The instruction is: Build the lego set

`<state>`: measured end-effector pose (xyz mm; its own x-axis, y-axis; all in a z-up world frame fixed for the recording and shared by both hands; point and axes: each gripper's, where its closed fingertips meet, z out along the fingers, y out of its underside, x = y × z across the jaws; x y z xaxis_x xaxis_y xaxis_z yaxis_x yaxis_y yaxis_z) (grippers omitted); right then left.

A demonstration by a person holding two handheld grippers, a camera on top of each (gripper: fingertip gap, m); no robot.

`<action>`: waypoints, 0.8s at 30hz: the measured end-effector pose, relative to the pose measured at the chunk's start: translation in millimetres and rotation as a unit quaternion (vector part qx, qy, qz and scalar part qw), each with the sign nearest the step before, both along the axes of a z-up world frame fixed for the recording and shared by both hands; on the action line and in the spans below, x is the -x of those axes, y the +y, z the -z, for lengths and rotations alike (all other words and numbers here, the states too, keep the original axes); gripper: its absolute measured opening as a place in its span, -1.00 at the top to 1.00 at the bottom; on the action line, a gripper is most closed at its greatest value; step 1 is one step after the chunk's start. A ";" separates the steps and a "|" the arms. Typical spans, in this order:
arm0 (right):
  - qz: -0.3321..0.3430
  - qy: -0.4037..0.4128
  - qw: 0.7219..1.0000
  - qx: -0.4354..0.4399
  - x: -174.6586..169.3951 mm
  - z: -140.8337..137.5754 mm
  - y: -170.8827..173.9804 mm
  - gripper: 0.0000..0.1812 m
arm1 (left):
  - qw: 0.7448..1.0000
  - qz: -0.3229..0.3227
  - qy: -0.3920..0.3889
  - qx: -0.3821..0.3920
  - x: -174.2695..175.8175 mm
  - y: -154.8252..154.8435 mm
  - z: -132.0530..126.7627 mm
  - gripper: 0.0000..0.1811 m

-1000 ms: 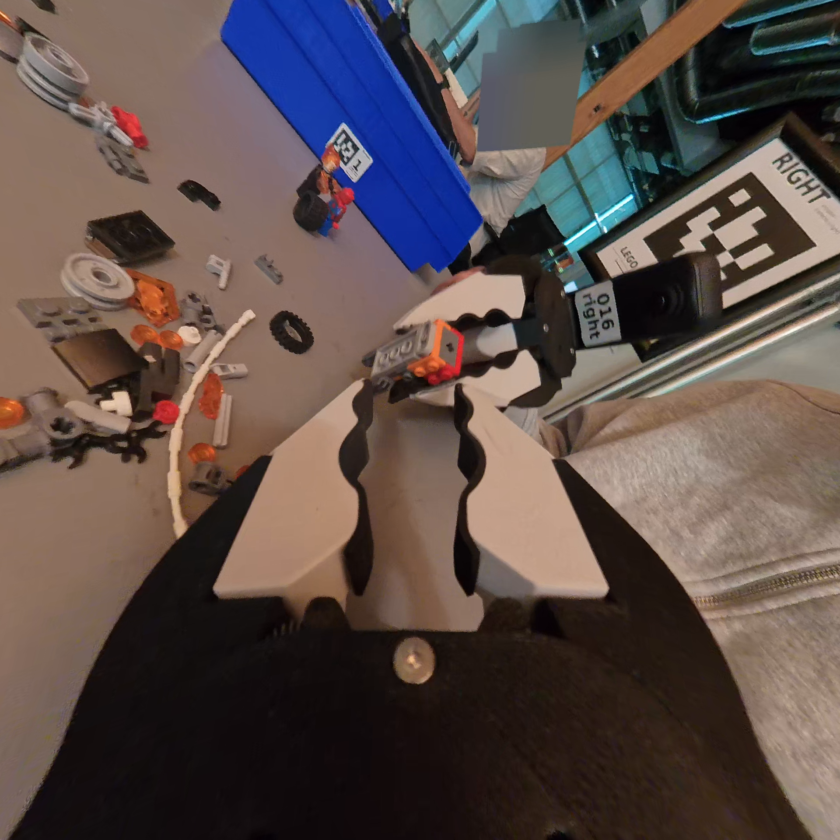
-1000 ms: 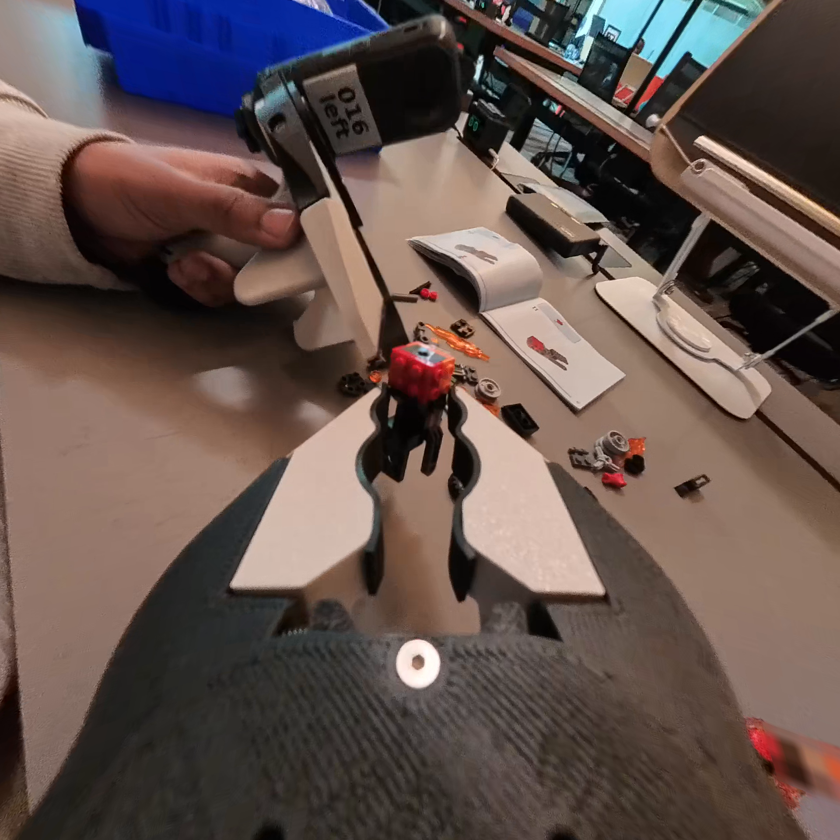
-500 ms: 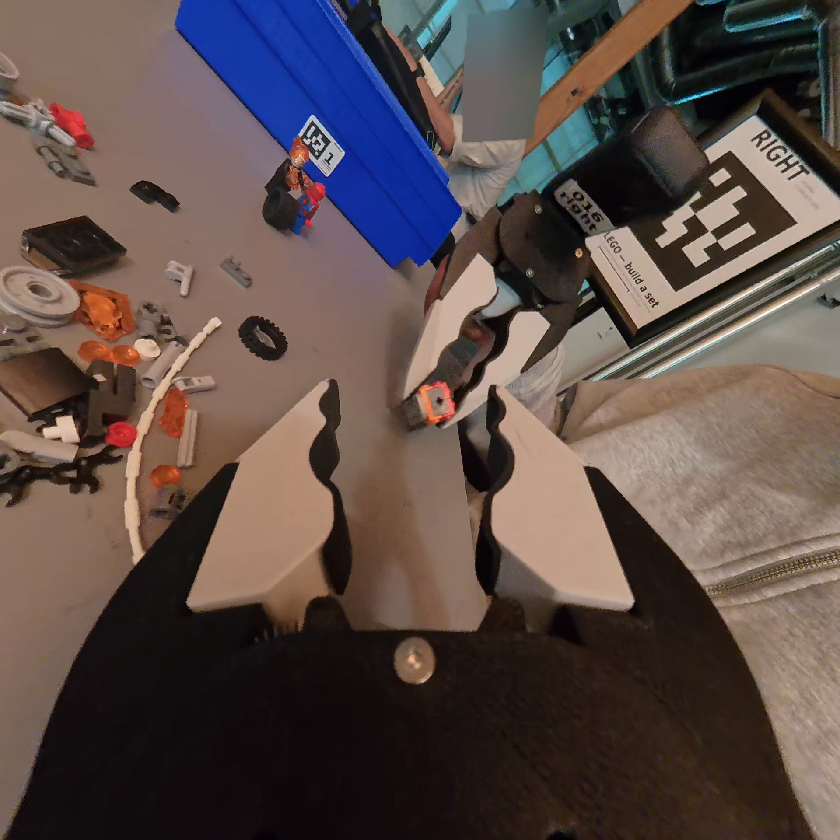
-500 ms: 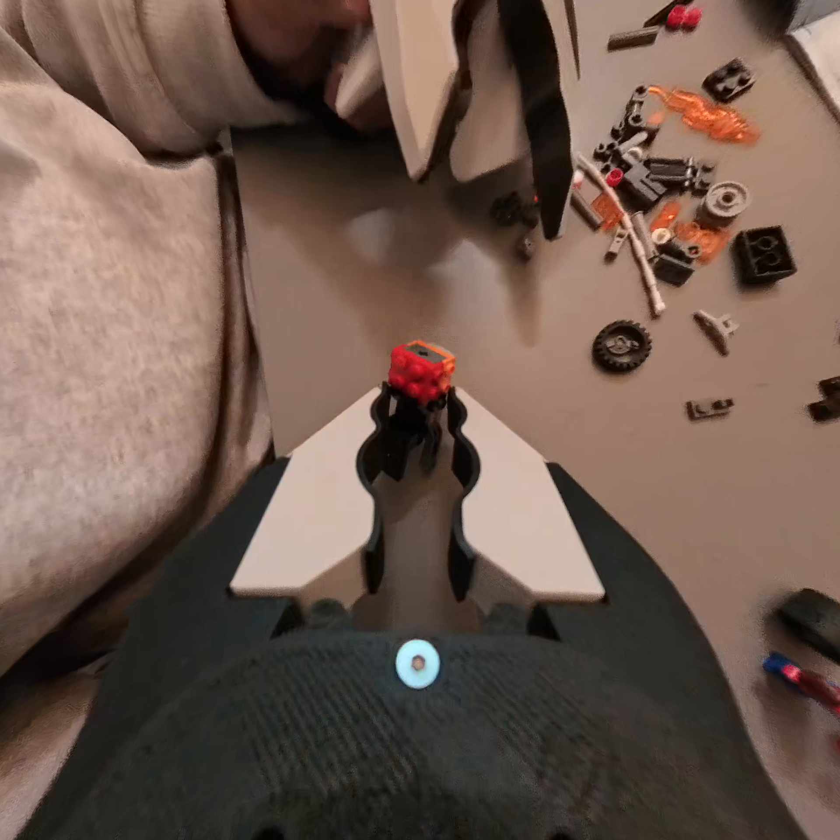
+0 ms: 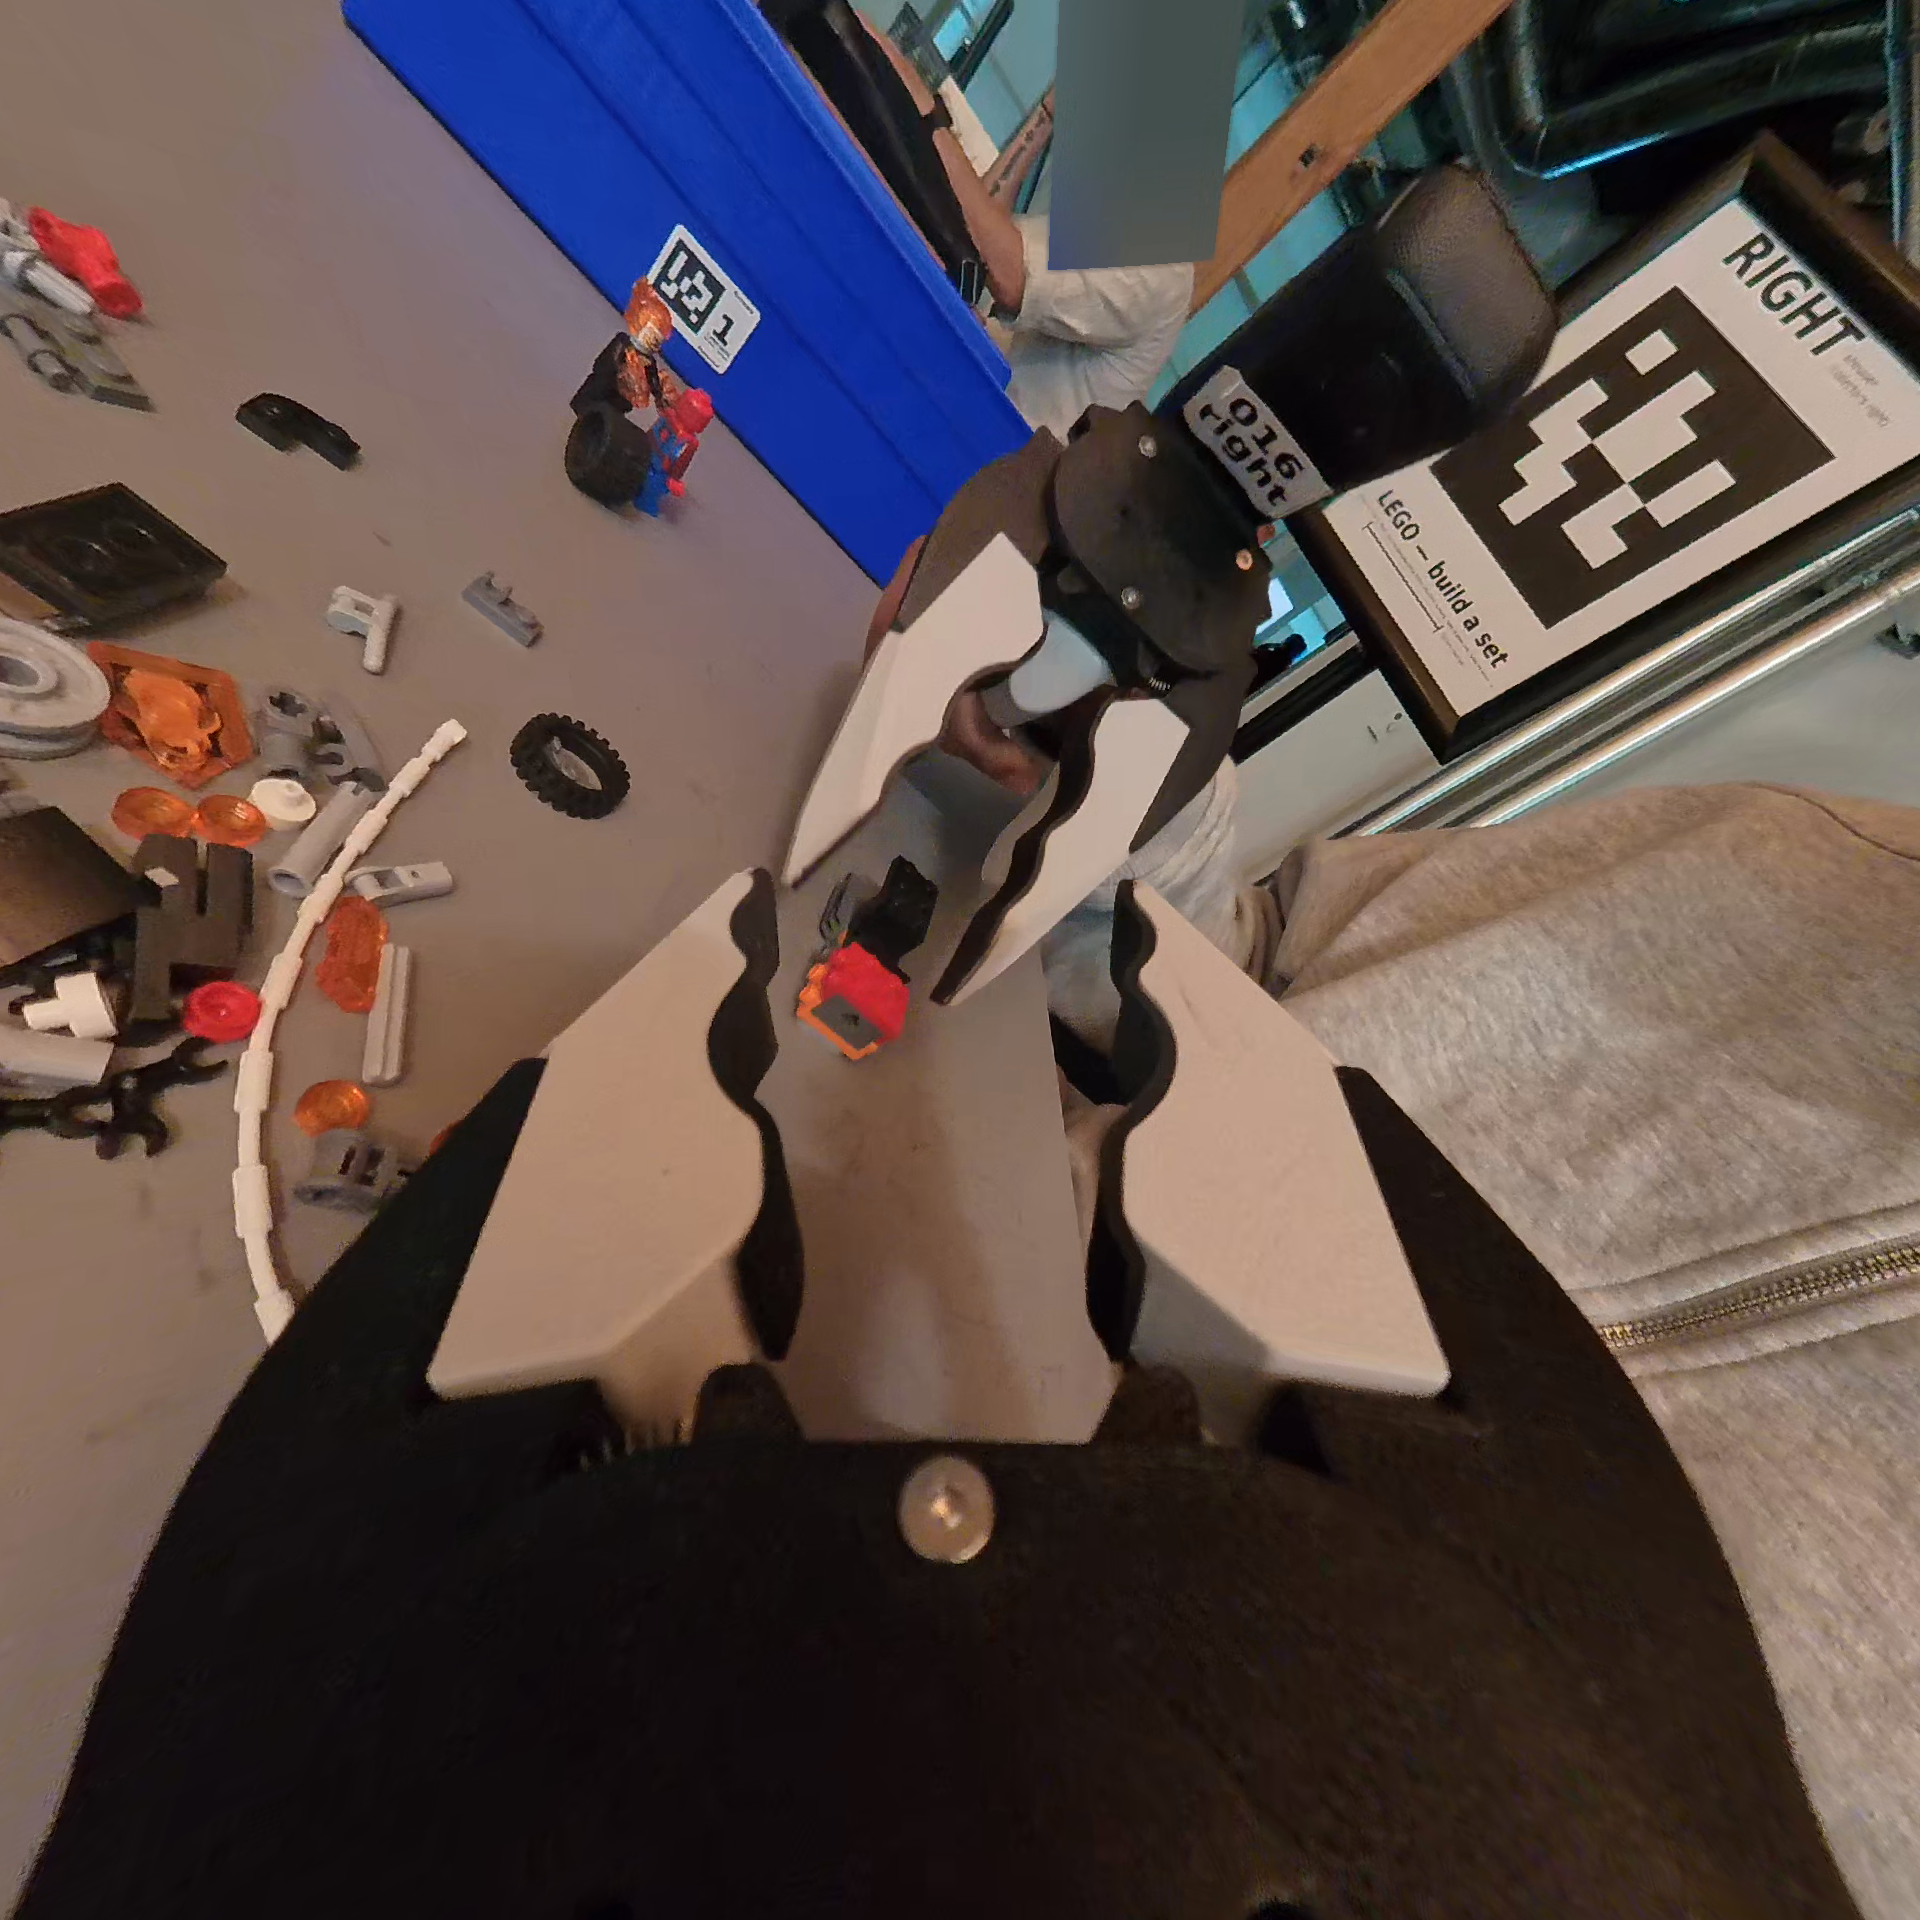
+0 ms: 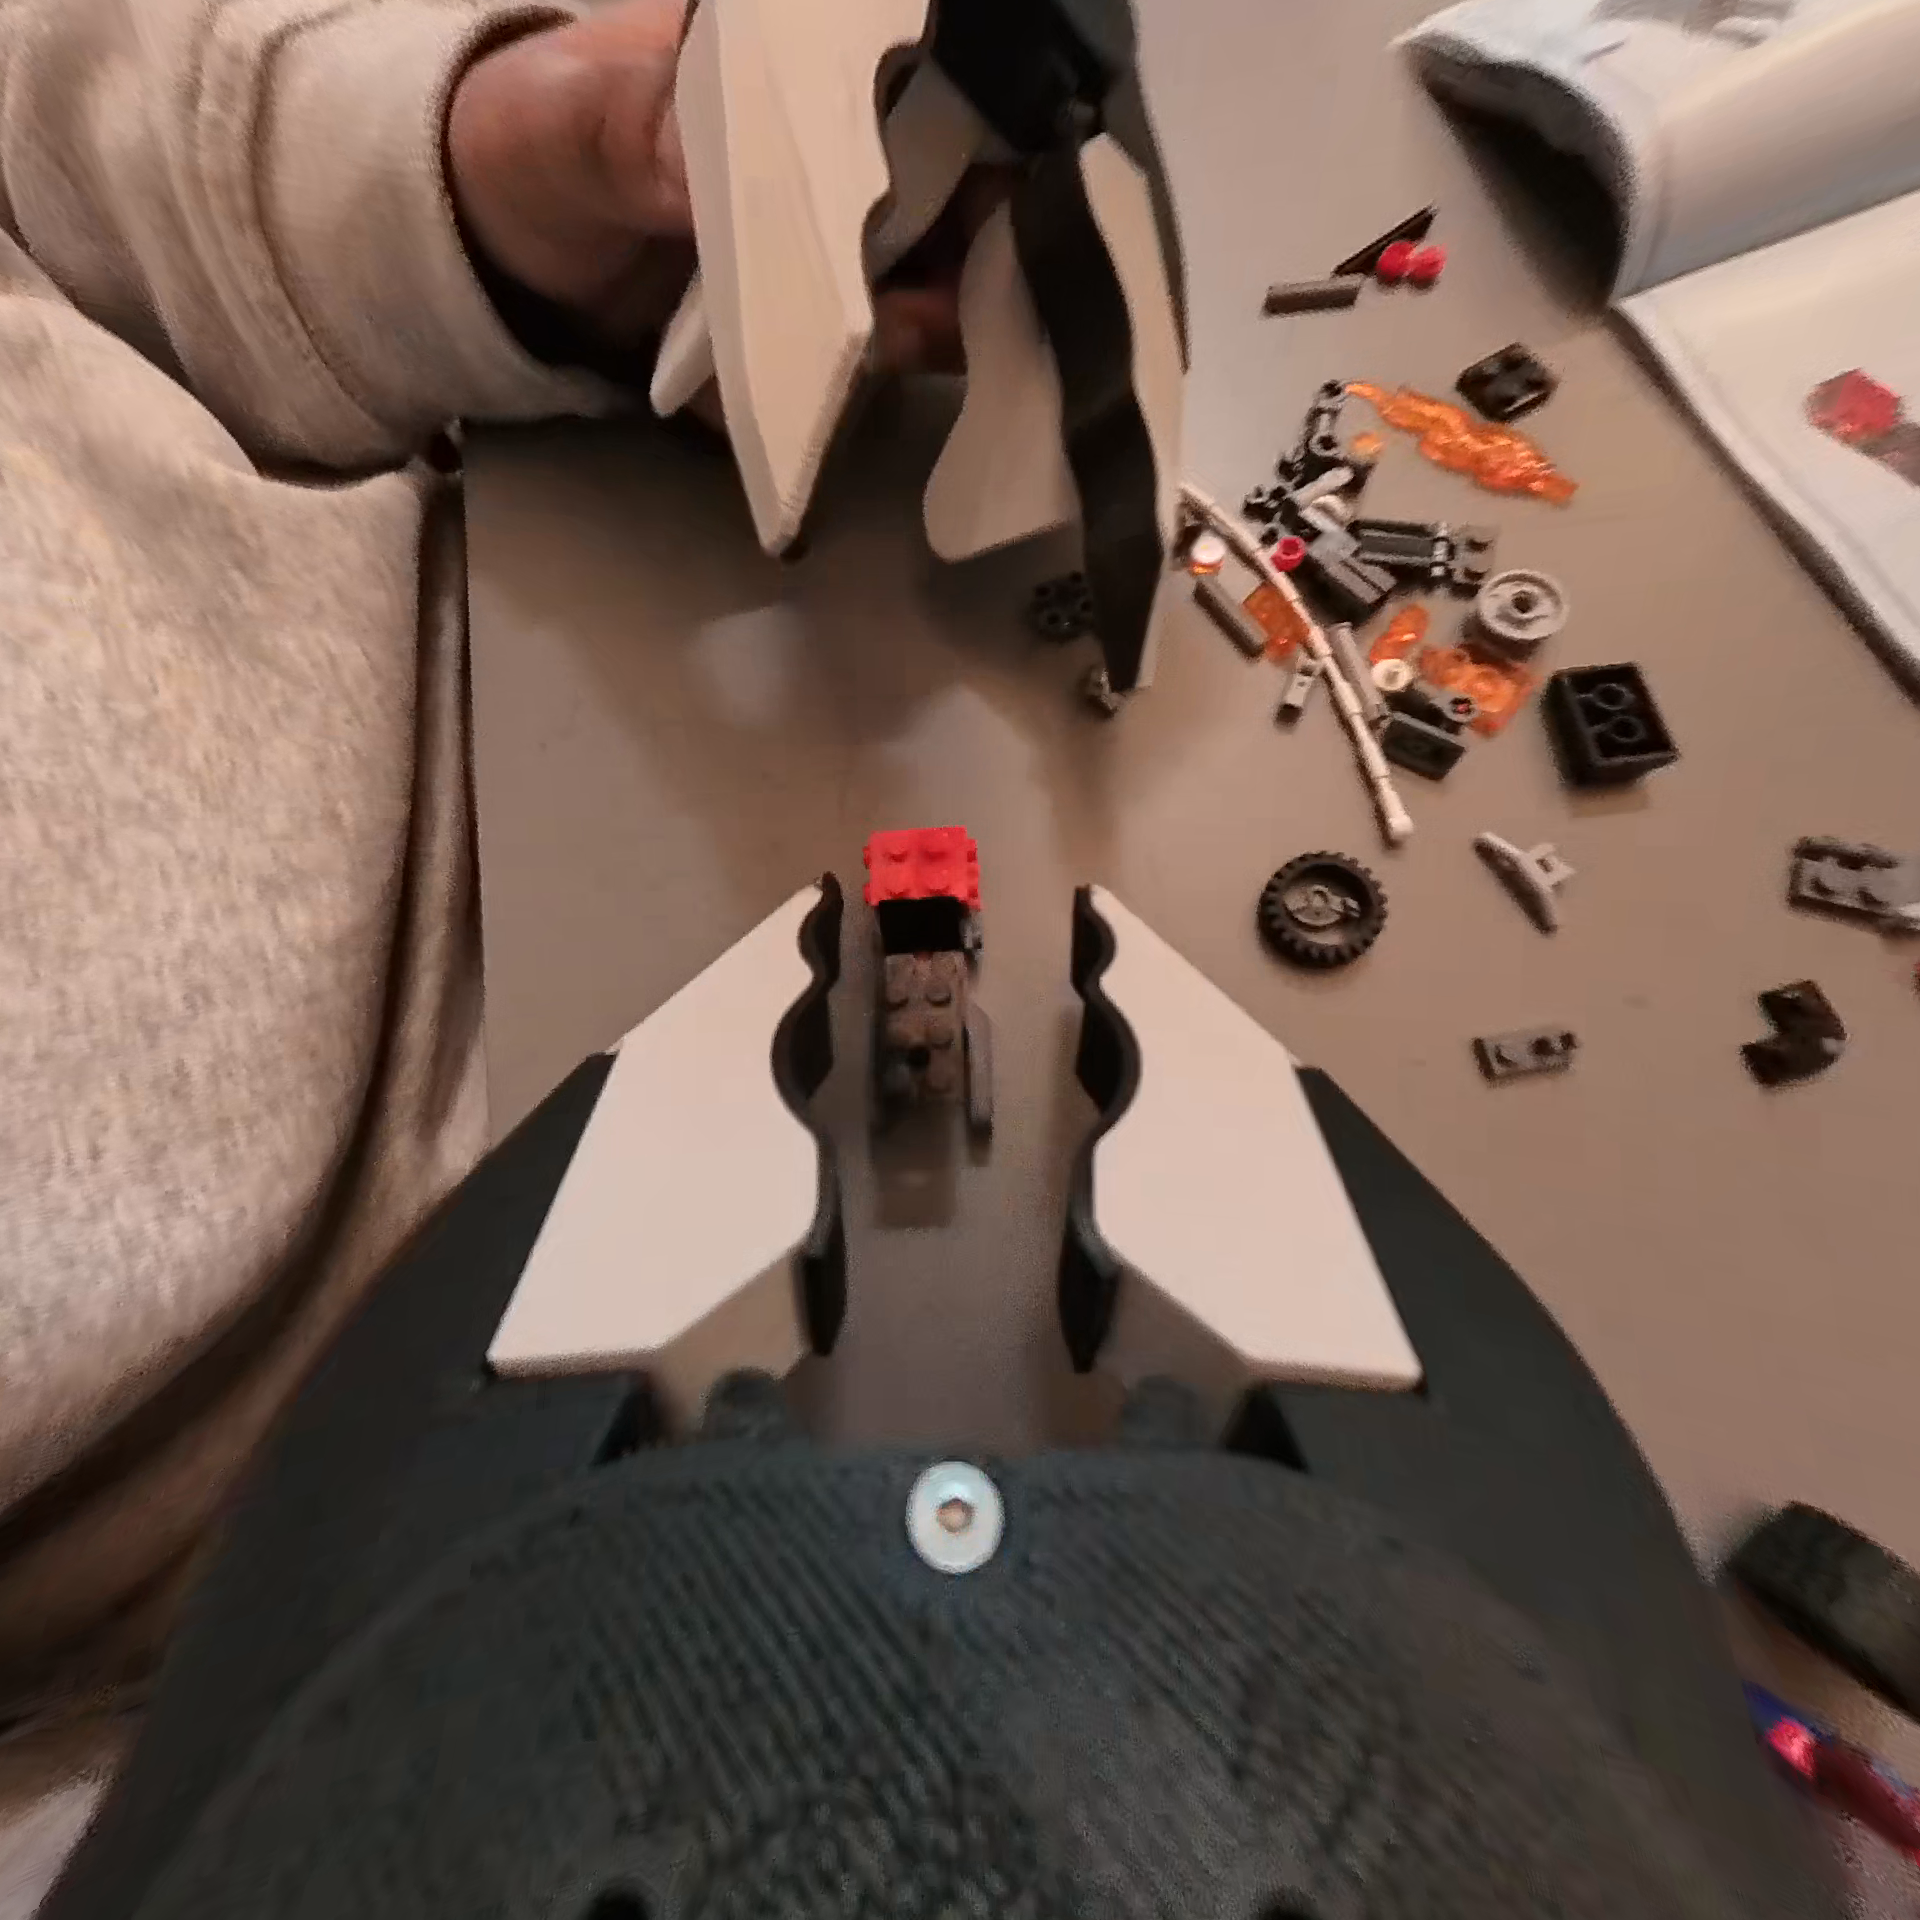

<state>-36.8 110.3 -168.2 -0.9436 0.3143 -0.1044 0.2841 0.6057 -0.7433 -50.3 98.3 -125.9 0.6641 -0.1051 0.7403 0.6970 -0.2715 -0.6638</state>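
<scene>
A small assembly point(image 6: 923, 977) with a red block, an orange plate and a black and dark grey body lies on the grey table point(image 6: 644, 748). It sits between the fingers of my open right gripper point(image 6: 954, 899), and neither finger touches it. In the left wrist view the assembly point(image 5: 857, 987) lies just ahead of my open, empty left gripper point(image 5: 940, 904), under the tips of the right gripper point(image 5: 873, 935). The left gripper point(image 6: 956, 592) points down at the table just beyond the assembly.
Loose parts lie to the side: a black tyre point(image 5: 569, 766), a white flexible hose point(image 5: 312, 987), orange transparent pieces point(image 5: 171, 717), a black brick point(image 6: 1608, 724). Two minifigures point(image 5: 644, 405) stand by a blue bin point(image 5: 727, 187). An instruction booklet point(image 6: 1766, 395) lies beyond. A person's sweatshirt point(image 5: 1558, 1091) borders the table edge. The left gripper's tips are roughly 5 cm from the right gripper's. The left tips stand about 10 cm off the black brick point(image 6: 1608, 724). My left wrist view point(image 5: 176, 551) looks at it from another angle.
My right gripper swung down to the table, opened and let go of the assembly, which now lies on the table. My left gripper opened wider.
</scene>
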 end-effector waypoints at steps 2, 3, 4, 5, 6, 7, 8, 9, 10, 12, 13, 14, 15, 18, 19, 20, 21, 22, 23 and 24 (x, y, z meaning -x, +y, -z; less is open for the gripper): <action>0.025 0.017 0.999 0.018 6.0 -3.8 9.6 0.49 | 1.000 0.000 0.000 0.000 -0.1 0.0 0.1 0.30; 0.041 0.031 0.998 0.027 10.9 -6.9 15.6 0.48 | 1.000 0.000 0.000 0.000 0.0 -0.1 -0.1 0.30; 0.058 0.048 0.996 0.041 16.4 -11.7 21.6 0.48 | 1.000 -0.001 0.001 -0.001 0.1 -0.2 -0.3 0.30; 0.082 0.069 0.993 0.057 24.3 -17.7 28.4 0.47 | 1.000 -0.001 0.001 -0.001 0.0 -0.2 -0.4 0.30; 0.117 0.098 0.986 0.069 35.3 -23.3 37.9 0.50 | 1.000 0.000 0.001 -0.001 -0.1 -0.2 -0.3 0.30; 0.149 0.125 0.978 0.080 44.2 -26.9 47.0 0.53 | 1.000 0.000 0.002 0.000 -0.3 -0.1 -0.2 0.30; 0.167 0.142 0.971 0.099 47.7 -29.2 51.5 0.57 | 1.000 0.002 0.002 0.000 -1.0 0.1 -0.3 0.30; 0.174 0.151 0.967 0.110 47.6 -32.7 53.2 0.60 | 1.000 0.005 0.002 0.000 -1.8 0.1 -0.2 0.30; 0.181 0.166 0.962 0.120 47.0 -37.8 54.0 0.64 | 1.000 0.007 0.002 0.000 -2.4 0.4 -0.1 0.31; 0.187 0.206 0.952 0.130 44.8 -47.0 54.0 0.70 | 1.000 0.009 0.004 0.000 -3.4 0.5 -0.3 0.31; 0.188 0.219 0.949 0.128 43.9 -48.3 54.0 0.70 | 1.000 0.010 0.005 0.000 -3.9 0.6 -0.4 0.31; 0.186 0.223 0.949 0.125 43.3 -48.0 53.2 0.70 | 1.000 0.012 0.008 -0.002 -4.6 0.5 -1.2 0.32; 0.183 0.223 0.950 0.122 42.7 -46.9 52.4 0.69 | 1.000 0.013 0.014 -0.007 -5.3 0.3 -3.2 0.34; 0.172 0.215 0.954 0.118 41.0 -44.6 49.7 0.66 | 0.999 0.000 0.051 -0.012 -3.5 -0.9 -7.6 0.37; 0.168 0.215 0.955 0.119 40.0 -44.6 49.0 0.66 | 0.998 -0.006 0.061 -0.009 -2.1 -0.9 -7.4 0.39; 0.164 0.216 0.955 0.121 38.8 -45.1 48.5 0.66 | 0.998 -0.011 0.068 -0.004 -0.9 -0.7 -6.1 0.39; 0.159 0.218 0.955 0.123 37.0 -45.7 47.6 0.66 | 0.998 -0.012 0.069 0.002 -0.5 0.1 -3.8 0.39; 0.149 0.221 0.955 0.126 34.2 -46.5 46.1 0.66 | 0.998 -0.007 0.065 0.007 -1.7 0.9 -2.0 0.39; 0.136 0.224 0.956 0.130 30.0 -47.3 43.7 0.69 | 0.998 -0.002 0.061 0.011 -3.0 1.6 -0.7 0.38; 0.118 0.224 0.958 0.135 24.3 -47.9 40.5 0.73 | 0.998 0.000 0.059 0.013 -4.0 2.2 0.2 0.38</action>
